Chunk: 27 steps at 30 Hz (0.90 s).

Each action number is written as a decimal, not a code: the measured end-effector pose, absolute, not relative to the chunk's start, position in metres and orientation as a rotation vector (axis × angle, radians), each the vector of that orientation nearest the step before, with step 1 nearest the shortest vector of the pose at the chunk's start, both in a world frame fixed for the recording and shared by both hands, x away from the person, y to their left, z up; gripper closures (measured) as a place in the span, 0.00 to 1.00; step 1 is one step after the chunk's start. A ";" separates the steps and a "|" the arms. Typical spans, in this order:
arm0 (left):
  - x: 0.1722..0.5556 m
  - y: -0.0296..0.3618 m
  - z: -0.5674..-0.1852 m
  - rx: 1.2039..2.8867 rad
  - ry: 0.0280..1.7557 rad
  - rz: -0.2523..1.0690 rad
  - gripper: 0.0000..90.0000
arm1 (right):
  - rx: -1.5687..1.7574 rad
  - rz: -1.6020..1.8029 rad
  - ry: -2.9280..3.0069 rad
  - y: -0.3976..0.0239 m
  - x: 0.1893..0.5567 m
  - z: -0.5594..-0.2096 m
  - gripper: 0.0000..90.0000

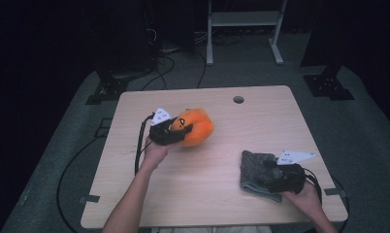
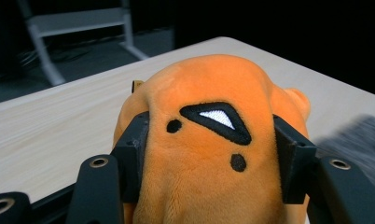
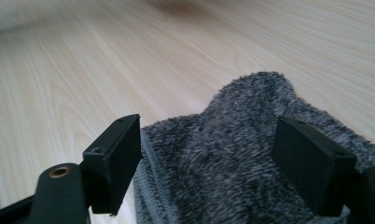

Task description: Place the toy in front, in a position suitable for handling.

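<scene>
orange plush toy (image 2: 209, 140): squeezed between both jaws of the left claw (image 1: 179, 129), pads pressing into its sides, so a firm grip; no daylight between pad and fur in the left gripper view
plush position: left-centre of the light wood surface (image 1: 222, 194), sticking out ahead of the claw toward the far edge; can't tell whether resting on the wood or lifted a bit
plush markings: stitched black triangle with a white middle, plus two black dots, one either side; small tan tab poking out at the far left side, nothing legible on it
grey towel (image 3: 232, 168): folded, fuzzy, near the right front corner of the surface, well apart from the plush
right claw (image 3: 209, 158): jaws spread wide over the towel, one on each side of a raised fold, no squeeze visible, so open and holding nothing
writing/brands: none readable anywhere
surface extras: round cable hole (image 1: 238, 99) near the far edge
</scene>
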<state>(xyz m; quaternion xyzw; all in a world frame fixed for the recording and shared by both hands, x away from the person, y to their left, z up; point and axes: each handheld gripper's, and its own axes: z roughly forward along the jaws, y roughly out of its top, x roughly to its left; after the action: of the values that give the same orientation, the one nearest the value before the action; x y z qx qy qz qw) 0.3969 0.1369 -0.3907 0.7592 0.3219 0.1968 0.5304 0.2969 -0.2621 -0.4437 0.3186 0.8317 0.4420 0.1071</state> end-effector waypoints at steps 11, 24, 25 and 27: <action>0.337 0.109 -0.400 1.898 0.578 0.438 0.46 | 0.964 1.319 2.404 -0.267 0.298 -0.442 0.25; 0.305 0.097 -0.429 1.934 0.524 0.353 0.43 | 0.986 1.260 2.404 -0.264 0.318 -0.443 0.25; 0.303 0.096 -0.432 1.945 0.521 0.348 0.42 | 0.986 1.248 2.415 -0.262 0.321 -0.444 0.25; 0.301 0.093 -0.439 1.964 0.495 0.342 0.40 | 0.997 1.238 2.442 -0.257 0.325 -0.445 0.28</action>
<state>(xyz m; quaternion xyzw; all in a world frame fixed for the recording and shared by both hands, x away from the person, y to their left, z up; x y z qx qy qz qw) 0.3008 0.0925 -0.4394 0.8182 0.2063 0.1423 0.5174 0.3252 -0.2572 -0.4455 0.3400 0.8326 0.4222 0.1138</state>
